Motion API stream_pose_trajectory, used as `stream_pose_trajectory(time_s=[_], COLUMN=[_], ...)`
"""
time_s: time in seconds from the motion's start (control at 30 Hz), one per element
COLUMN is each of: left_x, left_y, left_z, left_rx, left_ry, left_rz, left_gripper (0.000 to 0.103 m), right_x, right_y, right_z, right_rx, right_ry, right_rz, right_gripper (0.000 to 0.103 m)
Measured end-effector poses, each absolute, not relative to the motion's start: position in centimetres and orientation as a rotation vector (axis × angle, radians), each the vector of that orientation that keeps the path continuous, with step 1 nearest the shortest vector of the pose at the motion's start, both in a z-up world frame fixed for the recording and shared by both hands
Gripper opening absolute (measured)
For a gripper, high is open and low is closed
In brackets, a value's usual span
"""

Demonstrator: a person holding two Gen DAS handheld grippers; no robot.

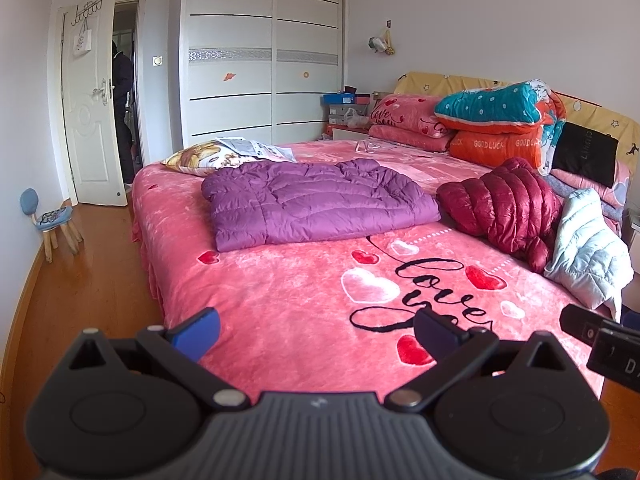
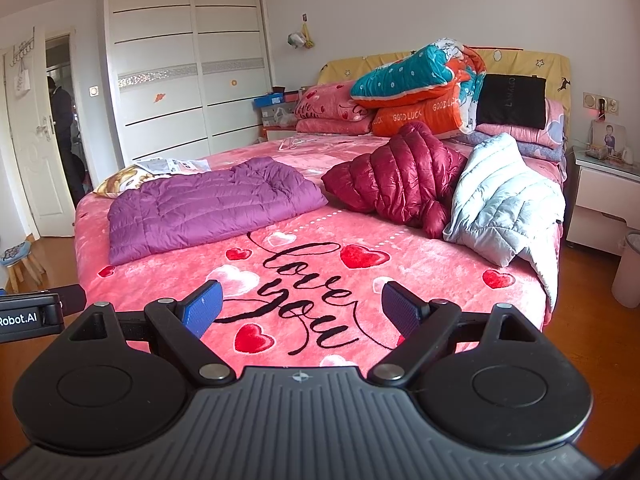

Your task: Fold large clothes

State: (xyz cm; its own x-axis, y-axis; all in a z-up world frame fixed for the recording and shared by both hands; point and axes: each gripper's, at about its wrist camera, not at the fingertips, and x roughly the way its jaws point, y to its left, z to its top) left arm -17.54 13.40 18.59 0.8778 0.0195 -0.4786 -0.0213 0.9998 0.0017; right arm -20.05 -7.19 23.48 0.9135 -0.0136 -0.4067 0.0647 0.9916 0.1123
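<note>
You stand in a home bedroom: a wide bed under a pink blanket with hearts, folded quilts stacked at its yellow headboard, a white sliding wardrobe, a nightstand, a wooden floor and an open door.

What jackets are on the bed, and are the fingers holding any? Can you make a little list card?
purple jacket: folded flat on the pink bed
dark red jacket: crumpled heap, not folded
pale blue jacket: crumpled, hanging over the bed's edge
order across the bed: purple, dark red, pale blue; red and blue touch
left gripper: fingers open, holding nothing, above the near end of the bed
right gripper: fingers open, holding nothing
</note>
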Motion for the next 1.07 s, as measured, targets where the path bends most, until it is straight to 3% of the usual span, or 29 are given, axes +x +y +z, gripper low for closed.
stream_pose_trajectory(time_s=[1.07], left_x=[-15.9], left_y=[12.3], left_z=[16.1], left_rx=[-0.013], left_ry=[0.545], left_rz=[-0.010], left_gripper=[0.102], right_x=[-19.1], right_y=[-8.0], right_z=[22.0], right_rx=[0.163], right_ry=[0.431], right_rz=[-0.023], right_gripper=[0.103])
